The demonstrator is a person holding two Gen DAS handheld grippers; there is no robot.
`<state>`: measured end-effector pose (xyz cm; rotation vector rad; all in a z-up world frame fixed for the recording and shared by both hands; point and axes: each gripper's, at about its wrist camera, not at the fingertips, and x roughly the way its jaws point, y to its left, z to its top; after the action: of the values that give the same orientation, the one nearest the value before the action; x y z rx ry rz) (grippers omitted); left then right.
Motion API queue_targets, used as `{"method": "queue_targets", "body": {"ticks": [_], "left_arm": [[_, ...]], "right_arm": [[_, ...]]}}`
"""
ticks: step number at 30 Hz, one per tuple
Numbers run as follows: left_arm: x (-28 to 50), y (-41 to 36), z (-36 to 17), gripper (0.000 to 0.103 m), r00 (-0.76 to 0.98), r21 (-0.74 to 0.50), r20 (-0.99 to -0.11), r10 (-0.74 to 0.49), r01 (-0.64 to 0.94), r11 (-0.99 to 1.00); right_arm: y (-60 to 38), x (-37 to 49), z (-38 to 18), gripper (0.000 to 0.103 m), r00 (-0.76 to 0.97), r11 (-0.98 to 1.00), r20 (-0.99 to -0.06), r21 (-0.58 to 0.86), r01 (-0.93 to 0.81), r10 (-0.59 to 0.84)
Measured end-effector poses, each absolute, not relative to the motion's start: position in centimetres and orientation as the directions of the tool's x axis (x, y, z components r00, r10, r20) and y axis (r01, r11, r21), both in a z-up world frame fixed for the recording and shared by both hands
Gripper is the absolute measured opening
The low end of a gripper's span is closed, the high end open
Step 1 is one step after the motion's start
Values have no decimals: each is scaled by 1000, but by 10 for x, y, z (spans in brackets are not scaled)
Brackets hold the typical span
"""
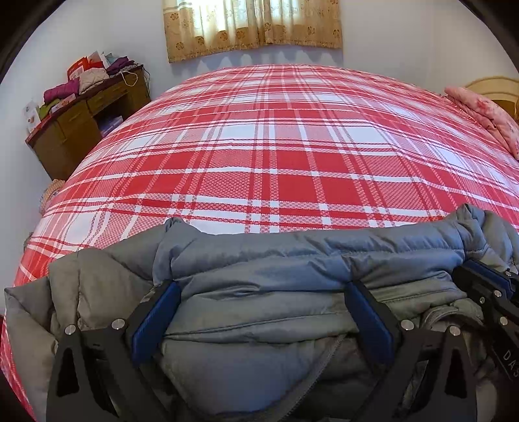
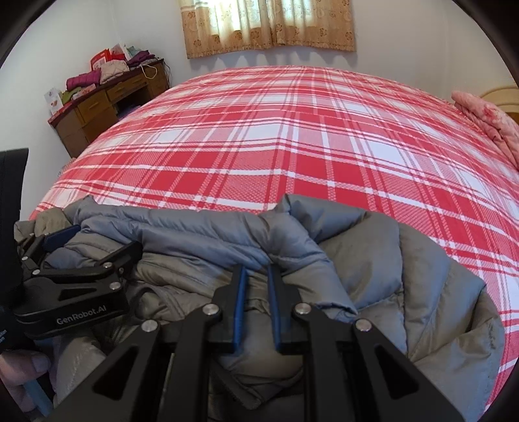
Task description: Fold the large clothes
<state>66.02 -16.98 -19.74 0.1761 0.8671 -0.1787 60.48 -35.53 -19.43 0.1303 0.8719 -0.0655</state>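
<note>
A grey puffy jacket (image 1: 259, 311) lies bunched at the near edge of a bed with a red and white plaid sheet (image 1: 259, 146). A blue-grey folded edge (image 1: 292, 256) runs across its top. My left gripper (image 1: 261, 285) stands wide open over it, and the jacket's bulk fills the gap between the blue pads (image 1: 155, 321). In the right wrist view my right gripper (image 2: 258, 269) is shut on a pinched fold of the jacket (image 2: 356, 269), with the left gripper (image 2: 103, 238) beside it on the left. The right gripper (image 1: 476, 272) also shows at the right edge of the left wrist view.
A wooden desk (image 1: 84, 130) piled with folded clothes stands at the back left against the wall. A pink quilt (image 1: 480, 113) lies at the bed's right side by a headboard (image 1: 493, 87). A curtain (image 1: 253, 26) hangs beyond. A person's thumb (image 2: 26, 366) shows low on the left.
</note>
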Motion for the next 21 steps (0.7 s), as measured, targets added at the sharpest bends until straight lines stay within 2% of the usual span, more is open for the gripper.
{"method": "queue_targets", "body": {"ticks": [21], "left_arm": [[661,-172,-199,102,634,84,-769,-82,227,970]], "right_arm": [[-351,608,-197,17,633,992,-773,55,114,-29]]}}
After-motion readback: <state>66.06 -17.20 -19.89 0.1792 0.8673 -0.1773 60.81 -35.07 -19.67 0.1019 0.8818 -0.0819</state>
